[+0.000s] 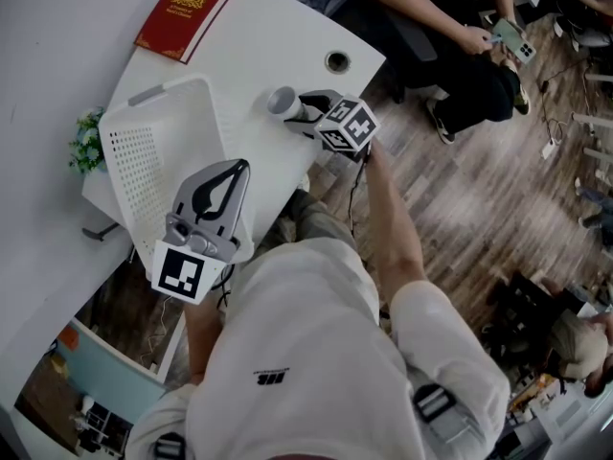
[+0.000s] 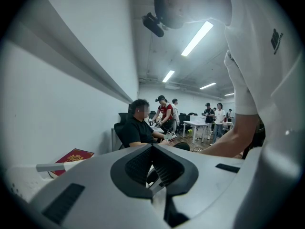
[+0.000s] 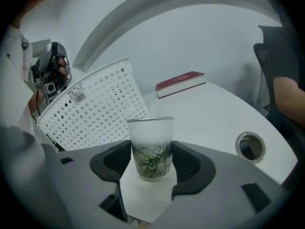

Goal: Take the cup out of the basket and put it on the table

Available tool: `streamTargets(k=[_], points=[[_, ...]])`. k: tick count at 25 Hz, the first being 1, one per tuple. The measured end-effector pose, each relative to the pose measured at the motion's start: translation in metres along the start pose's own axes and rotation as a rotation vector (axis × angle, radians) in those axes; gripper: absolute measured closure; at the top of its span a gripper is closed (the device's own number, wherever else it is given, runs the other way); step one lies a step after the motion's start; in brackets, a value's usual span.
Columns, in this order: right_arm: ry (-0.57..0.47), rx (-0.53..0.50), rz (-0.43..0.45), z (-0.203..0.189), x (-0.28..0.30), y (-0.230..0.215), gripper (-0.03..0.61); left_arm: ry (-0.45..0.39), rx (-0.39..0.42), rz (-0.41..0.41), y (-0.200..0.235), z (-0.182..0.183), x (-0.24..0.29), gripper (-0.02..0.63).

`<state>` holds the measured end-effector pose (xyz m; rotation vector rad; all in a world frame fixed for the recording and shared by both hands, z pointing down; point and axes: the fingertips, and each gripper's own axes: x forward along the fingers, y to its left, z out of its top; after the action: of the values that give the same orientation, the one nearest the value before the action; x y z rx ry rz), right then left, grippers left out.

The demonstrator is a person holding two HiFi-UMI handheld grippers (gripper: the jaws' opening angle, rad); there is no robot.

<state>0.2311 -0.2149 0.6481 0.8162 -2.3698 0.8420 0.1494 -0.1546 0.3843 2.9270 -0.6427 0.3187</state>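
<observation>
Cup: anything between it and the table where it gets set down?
Nothing visible. The cup is upright in the jaws of the right gripper, outside the basket, with bare table right under it. The book and cable hole lie farther off.

We record a red hardcover book with a gold emblem (image 1: 187, 12) lying flat at the far end of the white table (image 1: 268, 56). A round metal-rimmed cable hole (image 1: 337, 61) is set in the table top near its right edge, well apart from the book. A small green leafy plant (image 1: 86, 144) shows at the table's left side. Over the wood-plank floor (image 1: 479, 199), a seated person in black clothing (image 1: 431, 27) holds a phone (image 1: 510, 38). Long ceiling light strips (image 2: 198, 37) are lit.
</observation>
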Motion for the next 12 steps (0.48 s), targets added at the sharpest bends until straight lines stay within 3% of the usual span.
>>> streamTargets(k=[12], points=[[0.014,0.012,-0.017,-0.0016,0.0038,-0.005,0.308,0.001,-0.005,0.008,0.0008,0.0001,-0.0055,0.604]])
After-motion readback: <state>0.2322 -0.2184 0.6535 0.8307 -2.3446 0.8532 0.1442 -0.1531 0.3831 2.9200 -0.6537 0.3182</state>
